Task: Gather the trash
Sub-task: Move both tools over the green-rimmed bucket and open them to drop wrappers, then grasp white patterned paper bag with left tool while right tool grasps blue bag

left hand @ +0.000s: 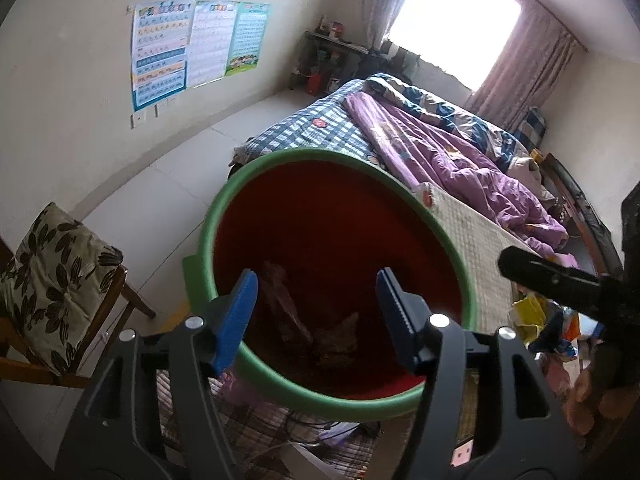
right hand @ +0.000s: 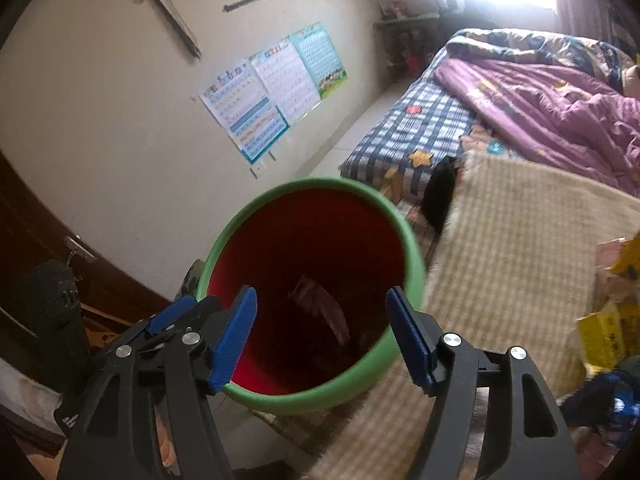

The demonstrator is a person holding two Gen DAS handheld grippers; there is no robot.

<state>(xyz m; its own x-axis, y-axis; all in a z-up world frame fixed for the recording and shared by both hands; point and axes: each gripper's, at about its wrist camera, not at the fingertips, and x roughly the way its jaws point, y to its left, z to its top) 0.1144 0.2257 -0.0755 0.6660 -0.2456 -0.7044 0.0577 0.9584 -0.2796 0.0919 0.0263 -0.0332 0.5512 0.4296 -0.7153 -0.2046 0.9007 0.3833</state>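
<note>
Jaws of both grippers released above green-rimmed bin (left hand: 466, 280), crumpled trash (left hand: 284, 304) below inside

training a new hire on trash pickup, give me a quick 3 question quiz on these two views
1. True or false: both grippers are open with nothing between their pads.
2. What colour is the bin's rim? A blue, B green, C yellow.
3. Where does trash already lie?

Key:
1. True: the left gripper and right gripper are both open and empty.
2. B: the bin has a green rim and a red inside.
3. Crumpled wrappers lie at the bottom of the bin.
</note>
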